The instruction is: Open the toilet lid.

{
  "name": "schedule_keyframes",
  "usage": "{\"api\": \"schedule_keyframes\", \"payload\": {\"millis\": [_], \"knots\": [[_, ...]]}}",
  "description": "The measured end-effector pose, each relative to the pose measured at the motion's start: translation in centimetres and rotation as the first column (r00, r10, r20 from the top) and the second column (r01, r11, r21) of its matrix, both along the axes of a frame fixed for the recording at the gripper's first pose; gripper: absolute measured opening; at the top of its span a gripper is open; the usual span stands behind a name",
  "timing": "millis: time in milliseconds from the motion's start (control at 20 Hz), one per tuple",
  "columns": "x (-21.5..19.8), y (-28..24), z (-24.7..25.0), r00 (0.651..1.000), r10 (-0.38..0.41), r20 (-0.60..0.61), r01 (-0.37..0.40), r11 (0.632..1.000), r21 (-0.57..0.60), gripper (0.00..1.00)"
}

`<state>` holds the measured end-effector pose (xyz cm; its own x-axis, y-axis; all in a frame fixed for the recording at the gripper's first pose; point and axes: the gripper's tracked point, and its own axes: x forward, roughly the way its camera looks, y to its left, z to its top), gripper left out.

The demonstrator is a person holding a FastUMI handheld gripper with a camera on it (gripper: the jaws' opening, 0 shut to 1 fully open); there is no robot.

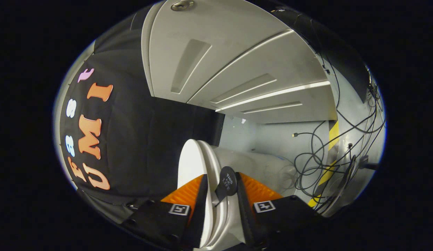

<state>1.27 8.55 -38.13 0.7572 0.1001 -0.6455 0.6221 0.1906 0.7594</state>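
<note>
The view is rolled on its side, so the white toilet point(261, 167) lies sideways, with the floor off to the right. Its white lid point(190, 164) shows its flat top face beside my left finger. A round black lift tab point(227, 182) sticks out from the lid's front rim. My gripper point(221, 190) straddles that rim. One finger lies against the lid's top face and the other presses against the tab from the bowl side, so it is shut on the lid's edge and tab. The hinge end is hidden behind the lid.
A black cloth wall point(132, 139) stands close beside the lid. White moulded panels point(237, 62) rise beyond the toilet. Loose black cables point(317, 160) and a yellow-and-black tape strip point(333, 134) lie on the grey floor past the bowl.
</note>
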Motion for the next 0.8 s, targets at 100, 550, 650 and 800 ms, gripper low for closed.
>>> {"api": "schedule_keyframes", "payload": {"millis": [100, 550, 650, 800], "knots": [[0.1, -0.4, -0.5, 1.000, -0.019, -0.011, 0.020, 1.000, 0.005, 0.37], [0.6, -0.8, 0.2, 0.996, -0.067, 0.060, 0.058, 0.990, 0.132, 0.10], [0.6, -0.8, 0.1, 0.996, -0.077, 0.055, 0.068, 0.988, 0.138, 0.10], [0.8, -0.6, 0.6, 0.995, -0.067, 0.067, 0.058, 0.990, 0.129, 0.10]]}}
